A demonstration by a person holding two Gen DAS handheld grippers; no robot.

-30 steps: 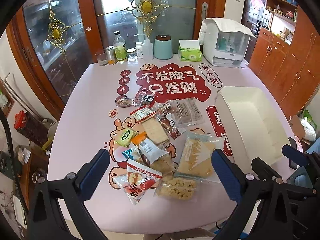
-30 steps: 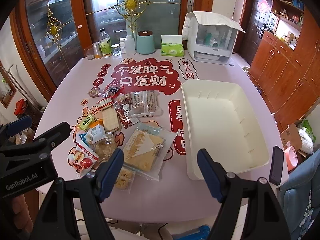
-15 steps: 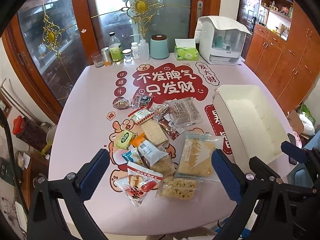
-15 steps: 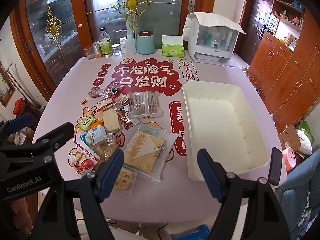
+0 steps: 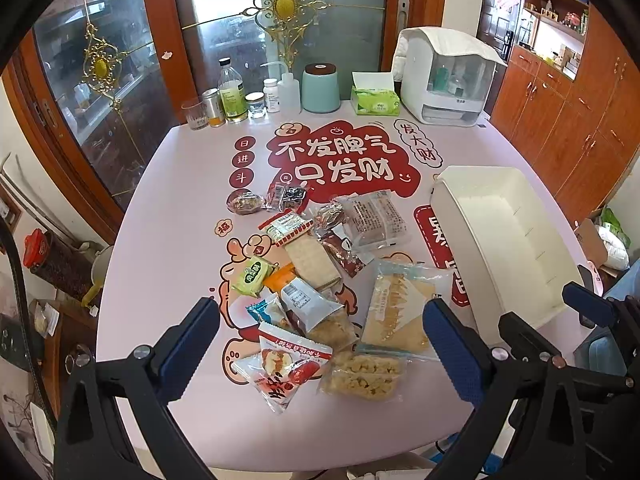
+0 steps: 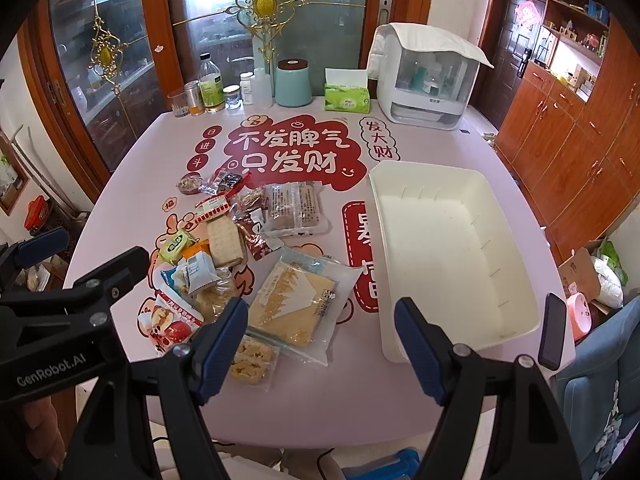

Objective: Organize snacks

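Crowding the table's (image 6: pixel 152 160) far edge: bottles (image 6: pixel 211 84), tissue box (image 6: pixel 346 97), white appliance (image 6: pixel 426 76).

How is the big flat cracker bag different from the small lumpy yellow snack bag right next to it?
The cracker bag is larger and flatter, with a white label; the lumpy snack bag is smaller, bumpy and unlabelled. The cracker bag lies nearer the white bin; the lumpy one sits closer to the table's near edge. Both are clear, sealed, untouched.

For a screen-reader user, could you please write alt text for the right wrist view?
A pile of packaged snacks lies on a pink table, left of an empty white bin. The right claw hangs open above the table's near edge, holding nothing, with the left claw at far left.
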